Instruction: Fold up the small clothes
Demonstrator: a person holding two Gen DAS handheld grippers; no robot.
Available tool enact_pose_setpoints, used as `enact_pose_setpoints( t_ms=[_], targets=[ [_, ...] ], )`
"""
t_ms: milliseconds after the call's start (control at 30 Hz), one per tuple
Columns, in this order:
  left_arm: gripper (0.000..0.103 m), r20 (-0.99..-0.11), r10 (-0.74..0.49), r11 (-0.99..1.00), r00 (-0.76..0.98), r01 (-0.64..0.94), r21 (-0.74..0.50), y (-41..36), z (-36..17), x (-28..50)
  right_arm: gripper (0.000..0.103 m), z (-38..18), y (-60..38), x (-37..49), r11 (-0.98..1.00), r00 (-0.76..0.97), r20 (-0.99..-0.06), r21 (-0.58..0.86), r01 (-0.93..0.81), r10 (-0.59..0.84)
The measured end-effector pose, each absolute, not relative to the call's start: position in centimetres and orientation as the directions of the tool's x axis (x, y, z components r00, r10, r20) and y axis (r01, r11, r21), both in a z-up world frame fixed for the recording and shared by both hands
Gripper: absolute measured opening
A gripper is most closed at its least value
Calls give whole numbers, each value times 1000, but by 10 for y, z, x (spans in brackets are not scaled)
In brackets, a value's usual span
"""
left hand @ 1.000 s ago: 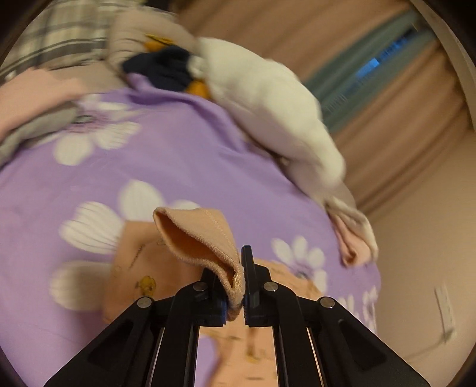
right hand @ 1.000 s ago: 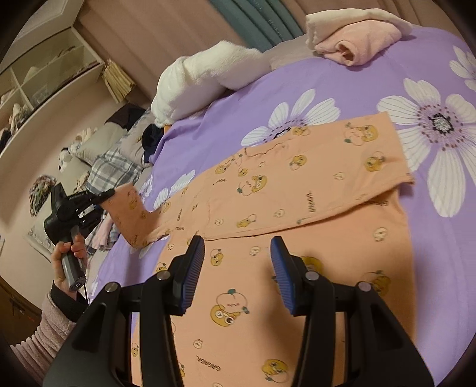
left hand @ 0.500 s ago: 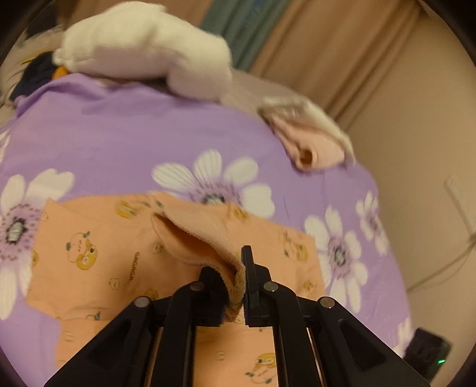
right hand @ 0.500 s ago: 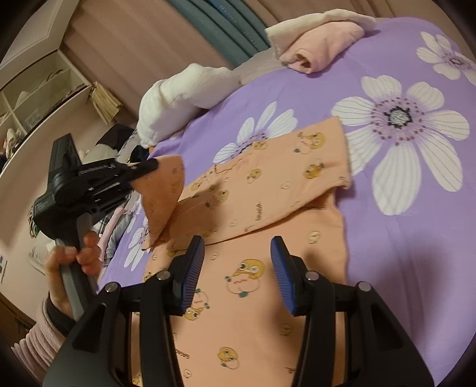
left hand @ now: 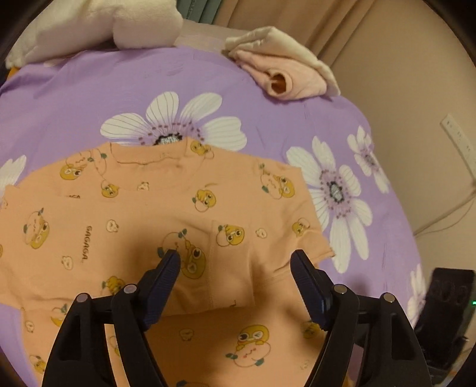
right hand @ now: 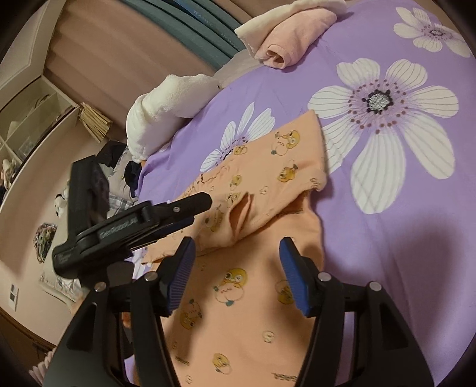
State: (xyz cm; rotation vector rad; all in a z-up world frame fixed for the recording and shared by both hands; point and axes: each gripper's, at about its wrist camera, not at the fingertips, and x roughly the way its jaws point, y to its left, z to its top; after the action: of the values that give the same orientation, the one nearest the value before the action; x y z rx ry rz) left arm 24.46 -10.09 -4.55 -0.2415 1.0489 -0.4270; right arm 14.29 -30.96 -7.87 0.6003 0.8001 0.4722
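Orange top lay flat on the purple sheet, both grippers open over it.

The top (left hand: 166, 208) had its sleeve (left hand: 232, 268) folded across the chest, lying between and just ahead of the left gripper (left hand: 235, 265), whose jaws stood wide apart, holding nothing. The right gripper (right hand: 236, 262) hovered with jaws spread above the hem, pointing toward the sleeve. The sheet (left hand: 89, 98) surrounded the top.

A purple bed cover (left hand: 89, 98) with large white flowers fills the scene. At its far edge lies a white pillow (left hand: 98, 26), and along that edge from it a rolled pink towel (left hand: 285, 77) wrapped in cream cloth. Beige curtains (left hand: 342, 26) hang behind the pillow; a white shelf (right hand: 35, 119) stands off to one side
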Motion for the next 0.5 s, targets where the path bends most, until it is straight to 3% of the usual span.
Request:
enact_pose_setpoints(
  t_ms=[300, 500],
  targets=[
    [76, -745, -431, 888, 509, 92, -451, 2, -48, 213, 59, -73, -255, 175, 782, 565, -570, 570, -251, 596],
    [76, -755, -327, 897, 569, -66, -438, 95, -56, 181, 54, -90, -222, 218, 908, 537, -735, 372, -190, 414]
  ],
)
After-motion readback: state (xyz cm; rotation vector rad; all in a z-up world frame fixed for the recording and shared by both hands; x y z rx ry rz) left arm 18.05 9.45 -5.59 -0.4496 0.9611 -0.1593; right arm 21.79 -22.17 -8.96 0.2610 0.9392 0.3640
